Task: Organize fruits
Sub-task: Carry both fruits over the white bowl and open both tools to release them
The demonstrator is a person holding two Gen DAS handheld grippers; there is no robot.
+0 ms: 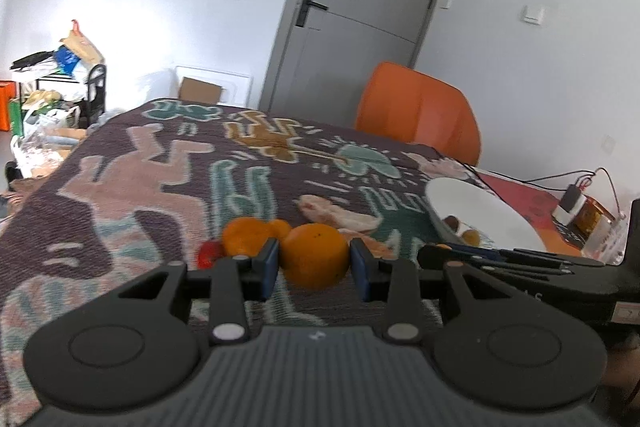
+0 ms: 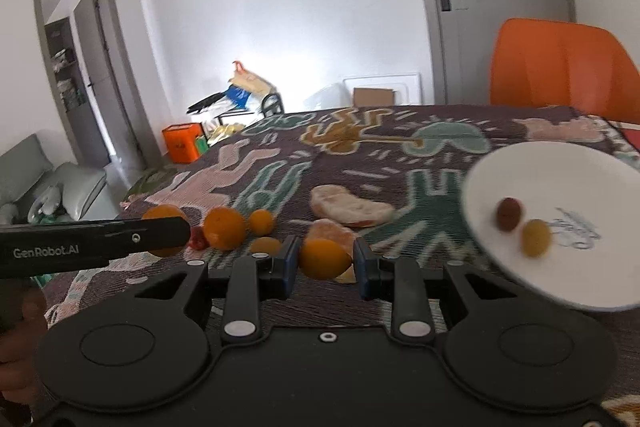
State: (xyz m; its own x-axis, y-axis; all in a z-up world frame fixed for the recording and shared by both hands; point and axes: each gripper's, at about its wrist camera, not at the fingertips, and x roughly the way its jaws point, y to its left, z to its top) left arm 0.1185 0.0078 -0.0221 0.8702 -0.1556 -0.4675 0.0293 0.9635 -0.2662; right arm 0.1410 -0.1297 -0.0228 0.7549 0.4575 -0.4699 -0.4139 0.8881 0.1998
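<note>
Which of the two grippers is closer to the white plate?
Right. The right gripper sits just left of the white plate; the left gripper is farther left, among the oranges.

White plate [image 2: 560,187] motion-blurred, right rim cut off by frame edge; left gripper [image 2: 152,235] partly hides one orange [image 2: 164,213].

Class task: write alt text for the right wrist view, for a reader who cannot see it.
The right gripper has its jaws on either side of a small orange fruit above a patterned tablecloth. More oranges lie to the left; a white plate at right holds two small fruits.
</note>
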